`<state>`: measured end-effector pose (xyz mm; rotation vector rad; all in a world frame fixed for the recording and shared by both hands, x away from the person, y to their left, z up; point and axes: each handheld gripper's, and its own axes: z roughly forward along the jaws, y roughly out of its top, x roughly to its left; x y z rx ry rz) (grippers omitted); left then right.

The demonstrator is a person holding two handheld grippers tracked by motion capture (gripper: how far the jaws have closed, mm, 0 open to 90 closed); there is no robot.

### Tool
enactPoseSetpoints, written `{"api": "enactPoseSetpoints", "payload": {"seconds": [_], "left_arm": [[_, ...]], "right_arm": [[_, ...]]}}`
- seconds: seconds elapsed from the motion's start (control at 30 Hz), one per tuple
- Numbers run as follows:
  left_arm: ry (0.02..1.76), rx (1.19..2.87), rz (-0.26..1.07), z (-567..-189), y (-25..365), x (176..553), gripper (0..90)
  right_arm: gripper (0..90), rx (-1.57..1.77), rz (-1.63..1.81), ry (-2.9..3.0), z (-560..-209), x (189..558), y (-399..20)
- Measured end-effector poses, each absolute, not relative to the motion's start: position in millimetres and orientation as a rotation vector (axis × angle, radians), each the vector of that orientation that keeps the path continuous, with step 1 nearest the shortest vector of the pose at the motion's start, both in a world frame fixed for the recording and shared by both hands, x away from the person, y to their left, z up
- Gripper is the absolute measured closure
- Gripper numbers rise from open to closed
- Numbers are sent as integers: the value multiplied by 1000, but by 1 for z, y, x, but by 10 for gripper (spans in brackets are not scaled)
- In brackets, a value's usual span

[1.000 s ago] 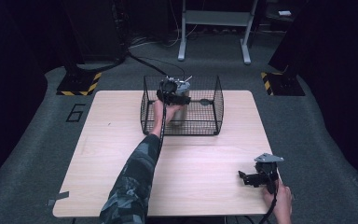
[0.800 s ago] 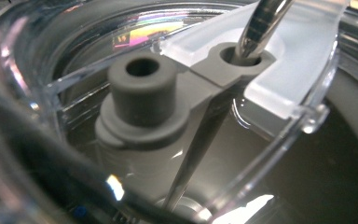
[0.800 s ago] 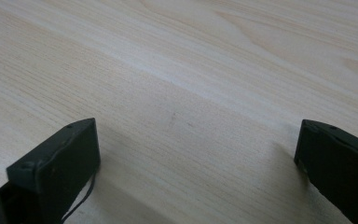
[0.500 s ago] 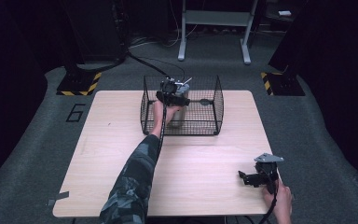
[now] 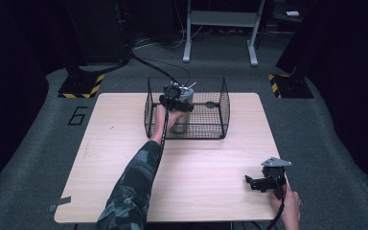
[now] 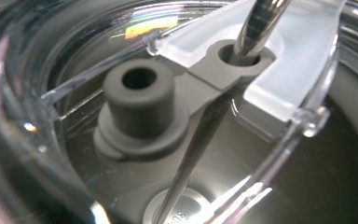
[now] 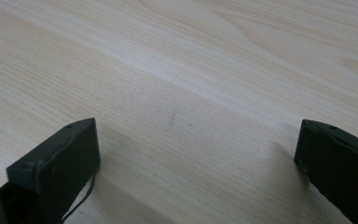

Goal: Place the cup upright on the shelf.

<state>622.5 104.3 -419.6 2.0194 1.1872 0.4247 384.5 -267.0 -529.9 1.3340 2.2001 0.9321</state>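
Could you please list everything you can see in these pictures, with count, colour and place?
Table: one, light wood, centre of the high view.
Wire basket: one, black, on the far part of the table.
Tumbler: one, metallic, with a clear lid, standing inside the basket at its left.
Straw: one, metal, passing through the lid's opening.
Lid stopper: one, grey, on the lid.
Hazard-striped bases: two, black and yellow, on the floor beyond the table.
Metal frame: one, pale grey, on the floor at the back.
Left gripper: one, black, over the tumbler's top; its jaws are not visible.
Right gripper: one, black, jaws apart, low over the table's near right corner.
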Motion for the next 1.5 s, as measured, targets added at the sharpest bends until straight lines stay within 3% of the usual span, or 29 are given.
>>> {"api": "enactPoseSetpoints", "payload": {"seconds": [0.57,1.5], "left_arm": [[1187,2034,386,-421,120,609,0],[1085,2001,534,-414,124,574,0]], "right_arm": [[0,1334,932,2200,-530,384,-267],[0,1323,928,2211,-530,384,-268]]}}
